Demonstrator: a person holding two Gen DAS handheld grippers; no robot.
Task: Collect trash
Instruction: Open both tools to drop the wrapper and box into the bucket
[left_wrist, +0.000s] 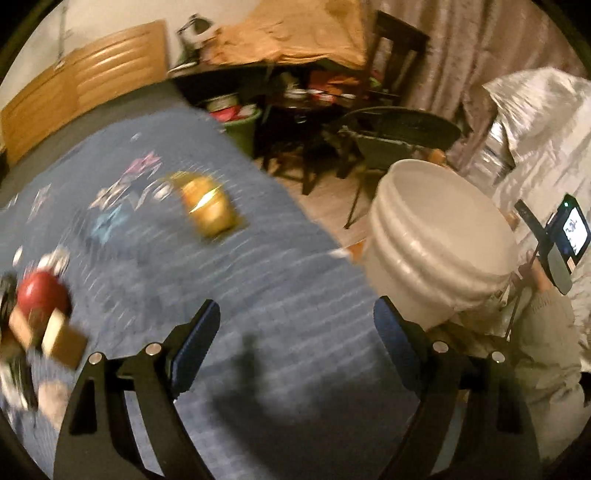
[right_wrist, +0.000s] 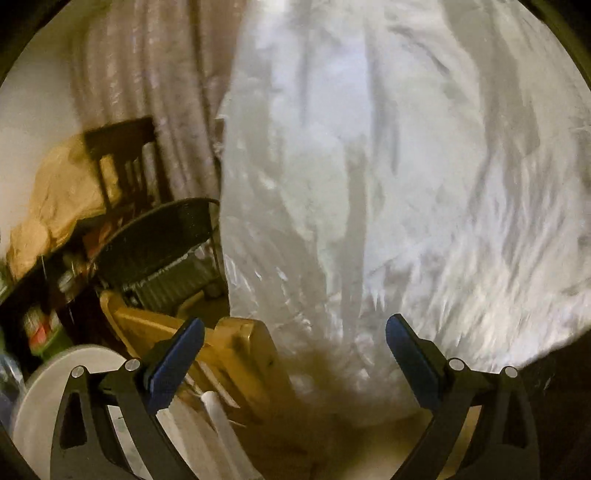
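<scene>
on the blue bedspread (left_wrist: 229, 295) lies a crumpled yellow wrapper (left_wrist: 210, 208), ahead of your left gripper (left_wrist: 291, 334); its jaws gape empty. looks light and slippery; pinch a raised fold. right gripper (right_wrist: 295, 354) spread wide, holding nothing.

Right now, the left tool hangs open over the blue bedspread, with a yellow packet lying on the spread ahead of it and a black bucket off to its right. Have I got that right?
Nearly. The bucket is white, not black, as the left wrist view shows. The rest holds: the left tool hangs open and empty over the blue bedspread, and the yellow packet lies on the spread ahead of it.
</scene>
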